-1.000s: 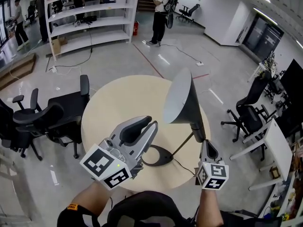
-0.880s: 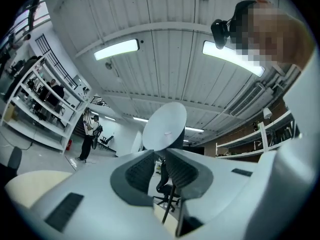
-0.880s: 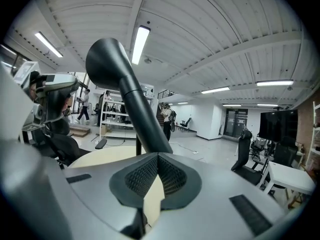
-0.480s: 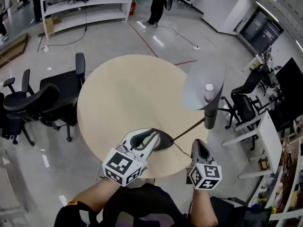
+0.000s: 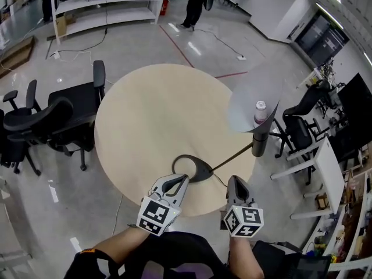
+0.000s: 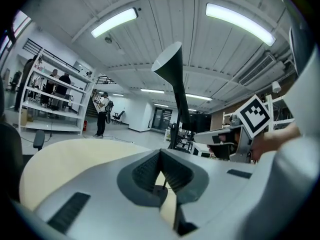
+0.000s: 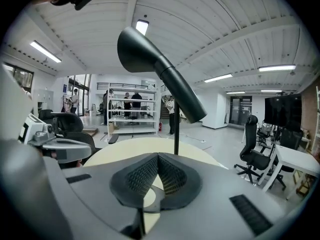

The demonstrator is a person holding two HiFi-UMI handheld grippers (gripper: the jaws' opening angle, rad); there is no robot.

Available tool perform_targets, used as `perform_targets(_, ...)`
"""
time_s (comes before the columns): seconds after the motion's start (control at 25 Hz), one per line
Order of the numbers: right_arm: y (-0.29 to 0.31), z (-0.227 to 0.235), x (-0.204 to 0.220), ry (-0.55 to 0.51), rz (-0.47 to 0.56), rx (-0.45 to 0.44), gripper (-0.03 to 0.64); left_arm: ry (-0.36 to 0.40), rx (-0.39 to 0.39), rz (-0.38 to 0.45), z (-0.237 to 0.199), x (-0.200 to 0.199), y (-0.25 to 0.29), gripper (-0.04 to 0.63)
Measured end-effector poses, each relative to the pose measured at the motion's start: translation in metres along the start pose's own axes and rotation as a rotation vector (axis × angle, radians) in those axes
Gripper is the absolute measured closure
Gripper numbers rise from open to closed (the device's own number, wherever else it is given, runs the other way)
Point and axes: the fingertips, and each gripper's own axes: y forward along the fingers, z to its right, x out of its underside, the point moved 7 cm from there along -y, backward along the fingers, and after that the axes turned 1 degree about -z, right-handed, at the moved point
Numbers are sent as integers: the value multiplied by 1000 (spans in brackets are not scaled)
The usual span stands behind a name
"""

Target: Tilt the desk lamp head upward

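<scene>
A round, pale beige worktop (image 5: 151, 121) stands on a glossy grey floor (image 5: 244, 34), with black office chairs (image 5: 46, 127) by its left edge and white shelving (image 5: 104, 4) far behind. The dark grey cone-headed desk lamp (image 5: 247, 106) has its base at the near edge (its head reaches past the right edge). The left hand-held gripper (image 5: 183, 179) has just clenched on nothing; the right hand-held gripper (image 5: 233, 182) is clenched too, empty.

No legible text, labels, brands, numbers or signs in any view.
</scene>
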Motion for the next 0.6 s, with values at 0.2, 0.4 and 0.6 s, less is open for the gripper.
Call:
perform_targets(0.2, -21, 2, 17, 24, -10, -14, 606, 0, -15, -49, 25, 18, -4, 548)
perform_targets(0.4, -61, 17, 41, 53, -17, -12, 607, 16, -9, -80, 71, 30, -7, 548)
perform_targets(0.6, -111, 36, 70, 73, -9, -11, 606, 47, -1, -97, 127, 44, -12, 548)
